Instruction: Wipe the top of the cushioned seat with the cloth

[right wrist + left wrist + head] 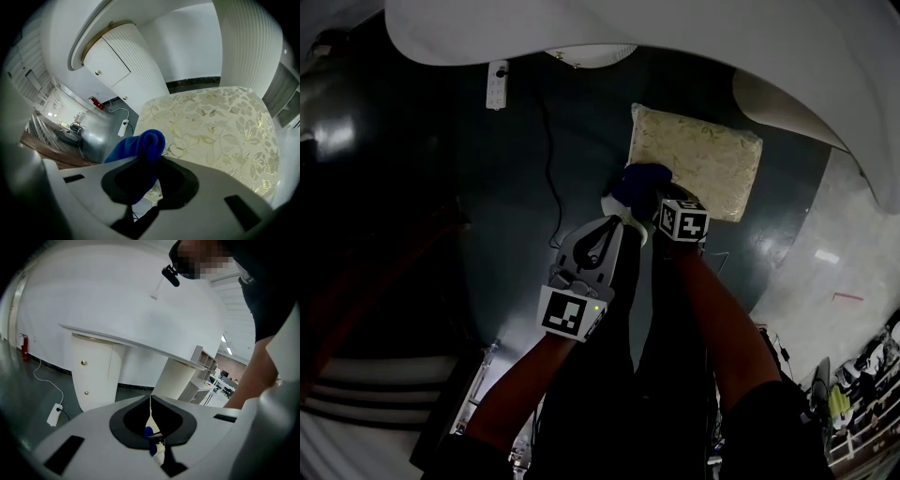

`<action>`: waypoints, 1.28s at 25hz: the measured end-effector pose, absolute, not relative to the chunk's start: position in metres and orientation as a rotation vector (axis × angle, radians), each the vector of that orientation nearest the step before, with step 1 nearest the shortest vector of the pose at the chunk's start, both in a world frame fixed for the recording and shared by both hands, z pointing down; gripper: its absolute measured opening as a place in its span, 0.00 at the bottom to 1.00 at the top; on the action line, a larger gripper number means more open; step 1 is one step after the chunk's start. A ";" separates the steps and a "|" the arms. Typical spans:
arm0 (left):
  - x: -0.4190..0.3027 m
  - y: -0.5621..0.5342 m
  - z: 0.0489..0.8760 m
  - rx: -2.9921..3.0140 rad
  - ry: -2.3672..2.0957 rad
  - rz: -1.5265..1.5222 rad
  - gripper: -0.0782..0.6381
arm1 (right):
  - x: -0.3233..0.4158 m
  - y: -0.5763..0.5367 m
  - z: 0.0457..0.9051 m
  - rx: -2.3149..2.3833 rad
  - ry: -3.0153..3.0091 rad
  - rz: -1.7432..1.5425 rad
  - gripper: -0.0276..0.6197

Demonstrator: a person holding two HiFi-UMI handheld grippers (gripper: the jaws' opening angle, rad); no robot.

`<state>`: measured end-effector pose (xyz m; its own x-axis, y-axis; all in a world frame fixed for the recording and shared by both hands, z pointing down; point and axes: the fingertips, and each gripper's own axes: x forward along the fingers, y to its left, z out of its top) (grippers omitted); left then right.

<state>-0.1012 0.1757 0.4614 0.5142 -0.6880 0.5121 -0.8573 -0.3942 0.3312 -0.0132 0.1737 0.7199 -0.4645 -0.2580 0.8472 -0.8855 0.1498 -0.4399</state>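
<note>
Looking down in the head view, we see both grippers held out over a dark floor [516, 187], under the curved edge of a white desk [656, 37].

The right gripper [649, 208] has its jaws clamped on a bunched blue cloth [639, 182]. The cloth sits at the near left corner of the cushioned seat [703, 159], overlapping its edge. In the right gripper view, the cloth [144, 144] bulges up out of the jaws of the right gripper [147, 163], with the seat's cream, leaf-patterned top [215, 122] spreading just beyond it. We cannot tell whether the cloth actually presses on the fabric.

The left gripper [614, 225] hangs just beside the right one, slightly nearer us and off the seat. In its own view, the left gripper [151, 414] has its jaws brought together to a thin seam. A small blue and white scrap shows in the opening below, and we cannot make out what it is.

A white power strip [497, 84] with a dark cord lies on the floor, well apart from the seat. A red fire extinguisher [24, 352] stands by the far wall.
</note>
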 end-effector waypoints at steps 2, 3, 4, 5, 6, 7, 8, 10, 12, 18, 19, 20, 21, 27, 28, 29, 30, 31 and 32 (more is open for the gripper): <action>-0.093 0.175 0.461 2.204 -1.243 0.396 0.14 | -0.008 0.175 0.728 1.099 -1.851 1.326 0.19; -0.090 0.173 0.461 2.207 -1.240 0.395 0.14 | -0.006 0.176 0.731 1.107 -1.858 1.325 0.19; -0.086 0.172 0.461 2.210 -1.237 0.395 0.14 | -0.002 0.176 0.733 1.114 -1.858 1.326 0.19; -0.083 0.170 0.461 2.212 -1.235 0.395 0.14 | 0.003 0.177 0.734 1.120 -1.853 1.326 0.19; -0.080 0.168 0.461 2.214 -1.232 0.393 0.14 | 0.008 0.177 0.734 1.125 -1.847 1.327 0.19; -0.077 0.167 0.461 2.217 -1.228 0.393 0.14 | 0.013 0.177 0.735 1.128 -1.842 1.327 0.19; -0.074 0.166 0.461 2.219 -1.222 0.393 0.14 | 0.017 0.178 0.734 1.130 -1.837 1.326 0.19; -0.071 0.165 0.460 2.223 -1.208 0.400 0.14 | 0.024 0.179 0.734 1.130 -1.833 1.322 0.19; -0.068 0.164 0.460 2.239 -1.184 0.419 0.14 | 0.028 0.178 0.734 1.128 -1.839 1.320 0.19; -0.048 0.150 0.464 2.244 -1.176 0.423 0.14 | 0.074 0.180 0.739 1.177 -1.740 1.310 0.12; -0.046 0.149 0.463 2.240 -1.180 0.422 0.14 | 0.079 0.180 0.735 1.169 -1.736 1.328 0.12; -0.044 0.147 0.463 2.237 -1.186 0.419 0.14 | 0.082 0.180 0.731 1.154 -1.749 1.339 0.12; -0.041 0.145 0.462 2.235 -1.189 0.417 0.14 | 0.085 0.180 0.728 1.138 -1.769 1.331 0.12; -0.015 0.143 0.461 2.242 -1.175 0.409 0.14 | 0.098 0.176 0.725 1.146 -1.806 1.333 0.10; -0.011 0.143 0.460 2.245 -1.168 0.408 0.14 | 0.096 0.173 0.721 1.152 -1.833 1.360 0.10; -0.007 0.145 0.460 2.249 -1.157 0.410 0.14 | 0.093 0.169 0.717 1.152 -1.862 1.380 0.10; -0.004 0.146 0.460 2.250 -1.147 0.413 0.14 | 0.089 0.167 0.714 1.147 -1.886 1.392 0.10; -0.002 0.147 0.460 2.247 -1.142 0.416 0.14 | 0.085 0.166 0.711 1.140 -1.903 1.397 0.10; -0.001 0.147 0.461 2.244 -1.138 0.419 0.14 | 0.081 0.165 0.709 1.137 -1.912 1.399 0.10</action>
<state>-0.0012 0.1471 0.4610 0.5862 -0.6269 0.5132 -0.8100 -0.4661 0.3557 0.0811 0.1653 0.7087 -0.5207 -0.3278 0.7883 -0.8506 0.1196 -0.5121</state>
